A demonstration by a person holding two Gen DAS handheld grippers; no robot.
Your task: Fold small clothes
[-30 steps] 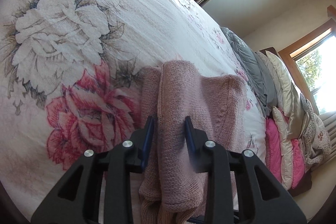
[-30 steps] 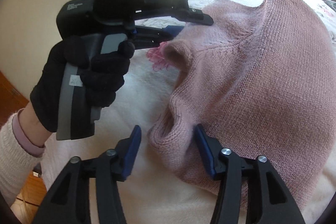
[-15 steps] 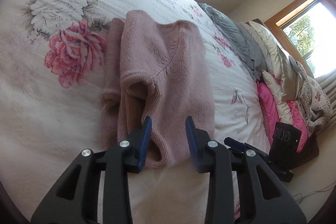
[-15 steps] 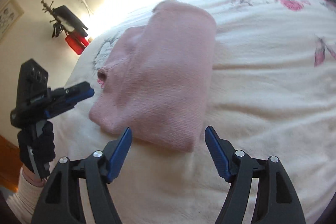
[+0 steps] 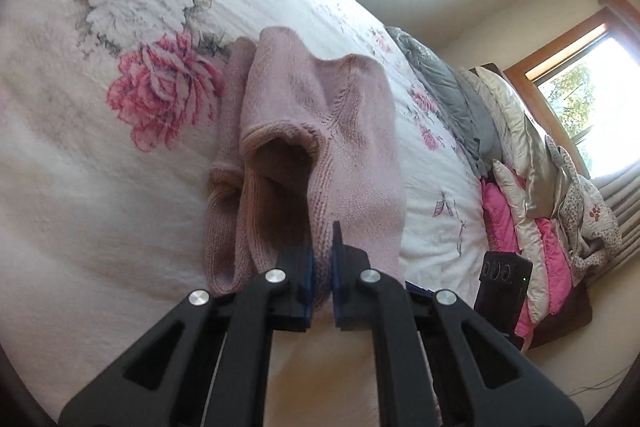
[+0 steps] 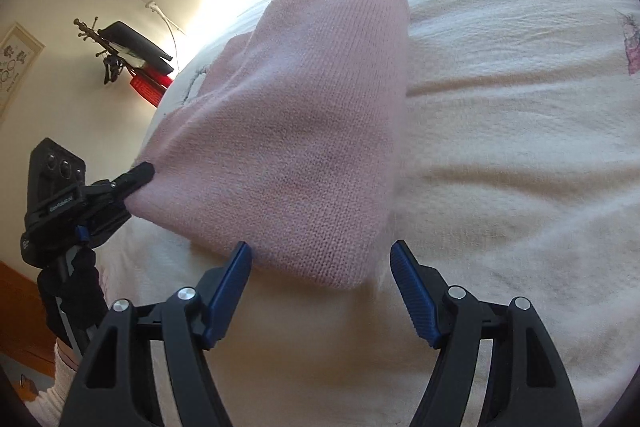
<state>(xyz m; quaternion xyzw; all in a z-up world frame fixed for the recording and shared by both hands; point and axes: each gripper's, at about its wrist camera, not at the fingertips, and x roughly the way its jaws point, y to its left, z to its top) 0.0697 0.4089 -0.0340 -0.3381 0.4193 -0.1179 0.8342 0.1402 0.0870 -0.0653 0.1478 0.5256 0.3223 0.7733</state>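
Observation:
A small pink knitted sweater (image 5: 320,131) lies folded on the floral bedspread (image 5: 100,187). My left gripper (image 5: 322,267) is shut on its near edge, beside a gaping sleeve opening (image 5: 280,163). In the right wrist view the same sweater (image 6: 304,131) shows its smooth folded side, with the left gripper (image 6: 140,173) pinching its left corner. My right gripper (image 6: 320,281) stands open just short of the sweater's near edge, nothing between its blue pads (image 6: 412,291). The right gripper's black body (image 5: 504,275) peeks in at the lower right of the left wrist view.
Pillows (image 5: 520,163) in grey, cream and pink are stacked at the head of the bed. A window (image 5: 592,99) is behind them. A gloved hand (image 6: 76,291) holds the left gripper. A wall rack (image 6: 124,55) and picture frame (image 6: 16,63) hang on the far wall.
My left gripper went from open to shut on the sweater's near edge. My right gripper moved closer to the sweater and stays open.

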